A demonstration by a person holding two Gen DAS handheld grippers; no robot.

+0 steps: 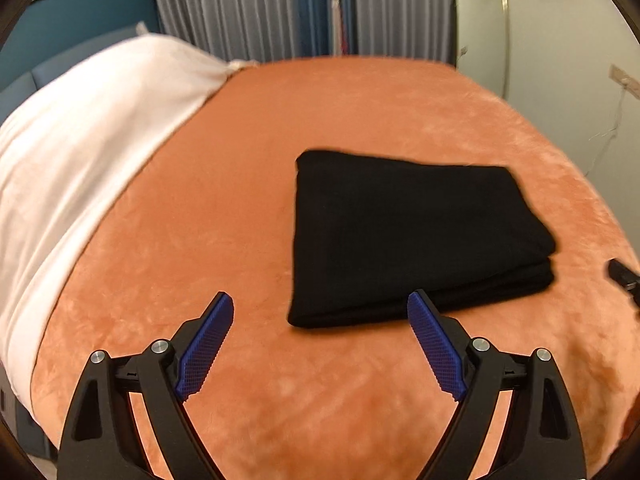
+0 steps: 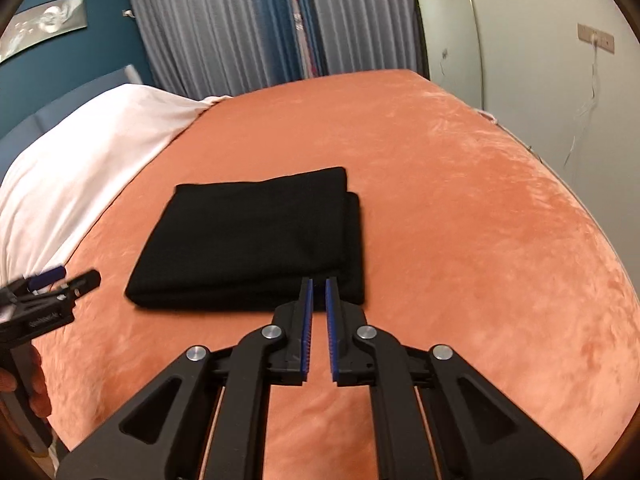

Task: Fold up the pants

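The black pants (image 1: 416,236) lie folded into a flat rectangular stack on the orange bed cover (image 1: 240,184). My left gripper (image 1: 320,304) is wide open and empty, held above the cover just in front of the stack's near left corner. In the right wrist view the pants (image 2: 256,236) lie ahead and to the left. My right gripper (image 2: 319,282) has its jaws nearly together with a narrow gap, holding nothing, just before the stack's near right edge. The left gripper (image 2: 60,280) shows at the left edge there.
A white pillow or sheet (image 1: 80,152) covers the left side of the bed. Grey curtains (image 1: 248,8) hang behind the bed. A white wall with a socket and cable (image 2: 596,40) is at the right. The orange cover (image 2: 480,208) spreads around the pants.
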